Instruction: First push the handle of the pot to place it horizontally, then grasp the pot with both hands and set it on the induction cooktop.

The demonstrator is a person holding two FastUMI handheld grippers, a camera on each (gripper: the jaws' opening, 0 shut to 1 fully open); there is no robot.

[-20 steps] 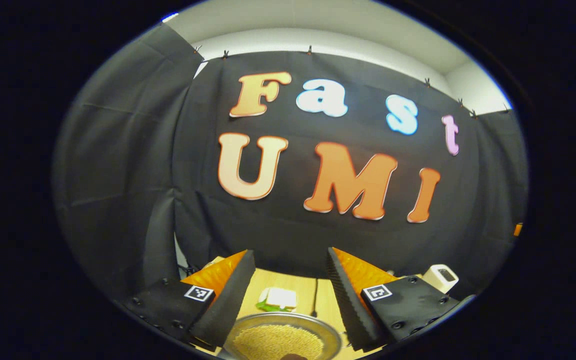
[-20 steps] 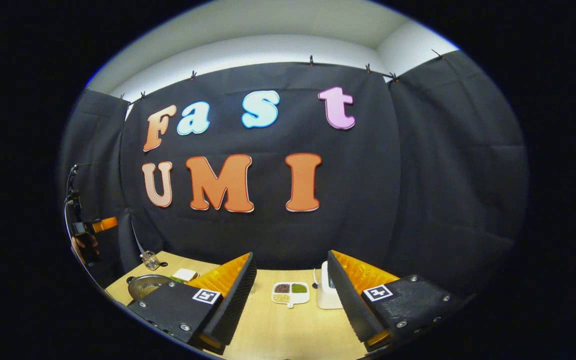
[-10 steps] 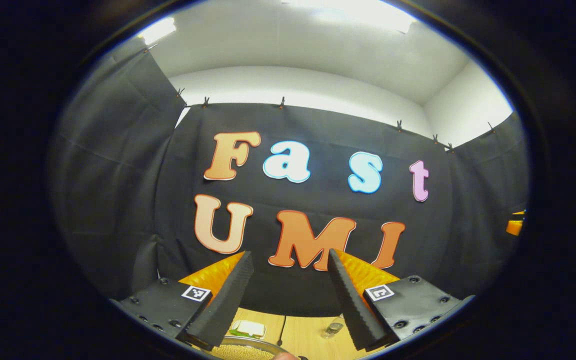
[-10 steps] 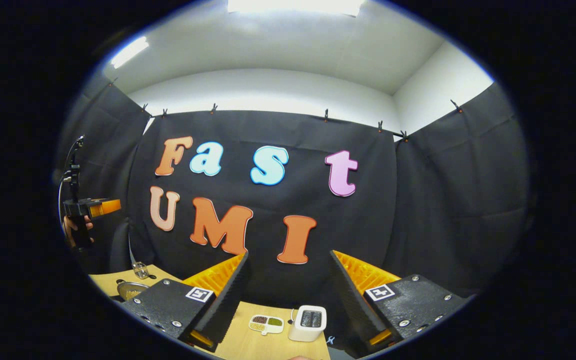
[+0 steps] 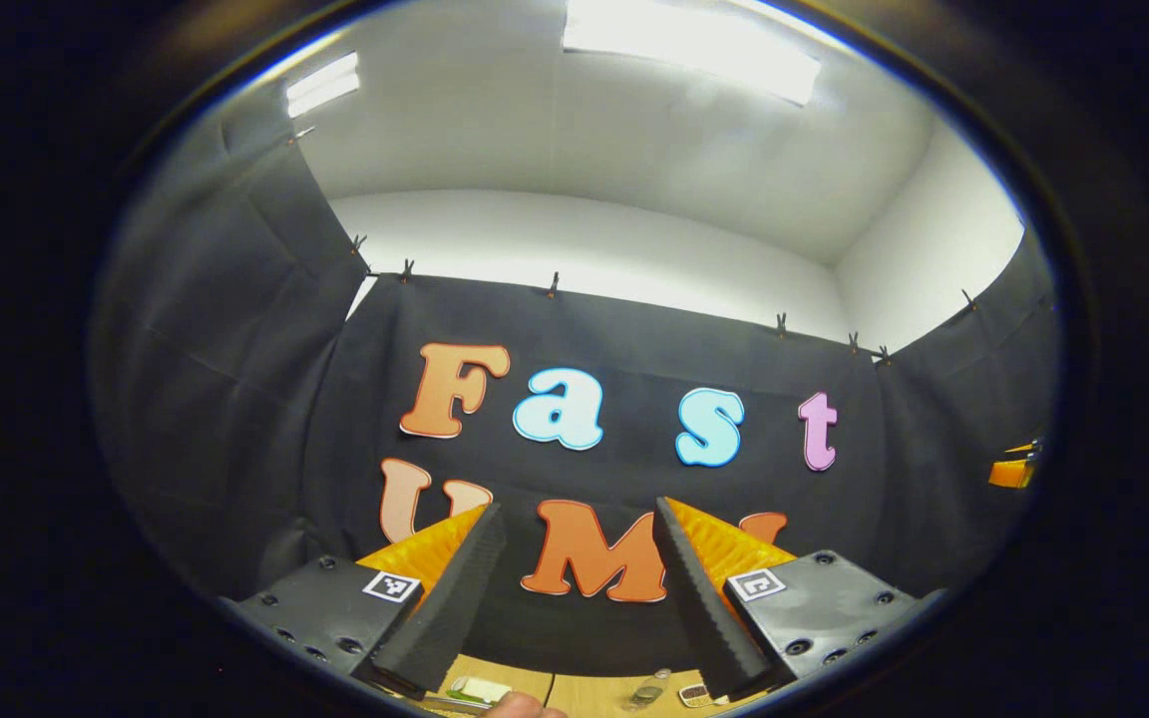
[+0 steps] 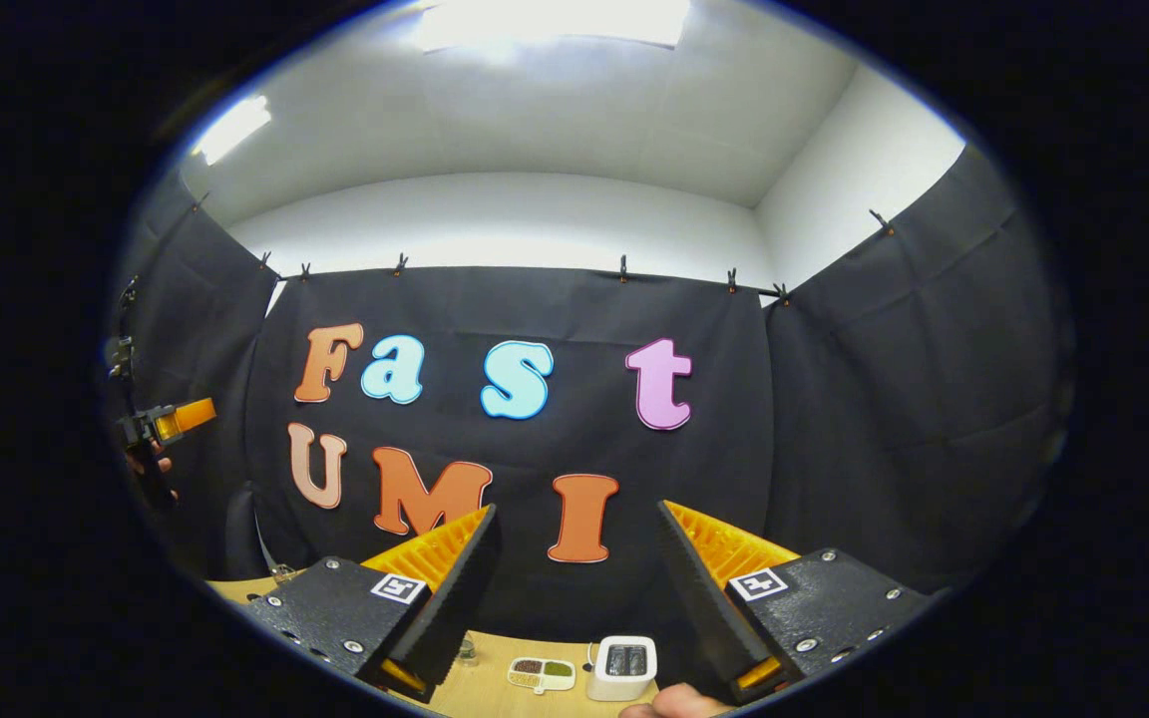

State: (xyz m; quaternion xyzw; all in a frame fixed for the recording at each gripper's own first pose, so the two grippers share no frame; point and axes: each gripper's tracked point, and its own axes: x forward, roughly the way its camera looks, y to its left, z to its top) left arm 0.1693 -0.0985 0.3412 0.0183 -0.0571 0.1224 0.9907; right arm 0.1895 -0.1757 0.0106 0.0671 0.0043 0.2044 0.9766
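We hold both grippers, left gripper and right gripper, fingers apart and empty; the pot, we judge, lies below on the surface

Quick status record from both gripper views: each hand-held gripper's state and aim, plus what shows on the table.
left hand-held gripper: open, nothing between its fingers, aimed up at the booth's cloth wall
right hand-held gripper: open, nothing between its fingers, aimed up at the cloth wall
table: a wooden strip low in both views
white box: on the table, right gripper view
divided dish: beside the white box, holds dark and green fillings
small glass jar: on the table, left gripper view
contact: neither gripper touches anything
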